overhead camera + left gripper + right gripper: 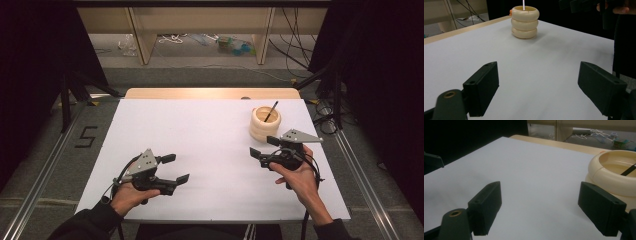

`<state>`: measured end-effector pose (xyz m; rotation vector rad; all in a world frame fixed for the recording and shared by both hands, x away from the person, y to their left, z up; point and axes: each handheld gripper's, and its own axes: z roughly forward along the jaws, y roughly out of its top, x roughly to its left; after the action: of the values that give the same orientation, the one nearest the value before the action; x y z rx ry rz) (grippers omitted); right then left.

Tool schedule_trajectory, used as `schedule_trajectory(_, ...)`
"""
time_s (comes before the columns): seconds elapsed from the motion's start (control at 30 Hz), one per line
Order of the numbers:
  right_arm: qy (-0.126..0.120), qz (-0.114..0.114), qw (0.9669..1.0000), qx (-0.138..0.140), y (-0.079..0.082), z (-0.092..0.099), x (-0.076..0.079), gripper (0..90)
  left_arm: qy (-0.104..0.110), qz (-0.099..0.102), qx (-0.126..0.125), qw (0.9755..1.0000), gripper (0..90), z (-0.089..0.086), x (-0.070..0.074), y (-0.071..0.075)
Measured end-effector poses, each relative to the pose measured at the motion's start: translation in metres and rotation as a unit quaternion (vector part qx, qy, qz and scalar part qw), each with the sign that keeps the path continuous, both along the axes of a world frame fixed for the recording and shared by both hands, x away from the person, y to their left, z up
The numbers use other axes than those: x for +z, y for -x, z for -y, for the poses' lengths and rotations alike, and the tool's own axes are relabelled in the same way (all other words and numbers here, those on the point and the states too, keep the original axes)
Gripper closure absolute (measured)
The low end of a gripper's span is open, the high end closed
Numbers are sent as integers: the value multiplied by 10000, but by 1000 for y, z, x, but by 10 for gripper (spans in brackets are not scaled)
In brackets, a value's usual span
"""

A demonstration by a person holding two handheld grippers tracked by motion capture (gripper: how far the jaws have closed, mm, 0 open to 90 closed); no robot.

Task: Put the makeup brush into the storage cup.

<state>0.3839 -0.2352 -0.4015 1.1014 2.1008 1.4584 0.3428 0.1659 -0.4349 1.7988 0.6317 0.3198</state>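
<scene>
Left tongs: jaws spread wide, nothing btwn them, nothing touched; held above the white bench top, well apart from the cream holder, on its near-left side. In the left gripper view the tongs point twd the holder, w/ bare bench surface btwn.

Right tongs: also wide open, empty, no contact. They sit just beside the holder, on its near side, jaws pointing left across the bench. In the right gripper view the tongs have the holder close to the right-hand jaw, partly behind it; can't tell if jaw and holder touch.

Holder: cream/ivory, built like three stacked rings, upright, open on top, hollow inside. Stands on the bench nr its far right corner. A thin dark stick leans inside it, tilted, top end poking out above the rim; its lower end shows in the right gripper view as a dark line vs the inner wall.
</scene>
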Motion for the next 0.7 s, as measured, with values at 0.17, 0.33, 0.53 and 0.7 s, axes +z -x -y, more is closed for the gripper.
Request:
schedule_trajectory(0.17, 9, 72, 10000, 57, 4, 0, -3, 200, 52, -24, -3, 10000, 170, 0, -1, 0)
schedule_trajectory(0.33, -16, -99, 9998, 162, 10, -2, -6, 200, 53, -23, 9, 10000, 170, -1, -1, 0)
schedule_trajectory(0.53, 208, -16, 9996, 192, 14, -3, -6, 201, -18, 3, 43, 10000, 170, -2, 0, 1)
schedule_trajectory(0.7, 152, 20, 9996, 227, 18, -4, -7, 199, 19, -31, 50, 10000, 170, -2, 0, 2)
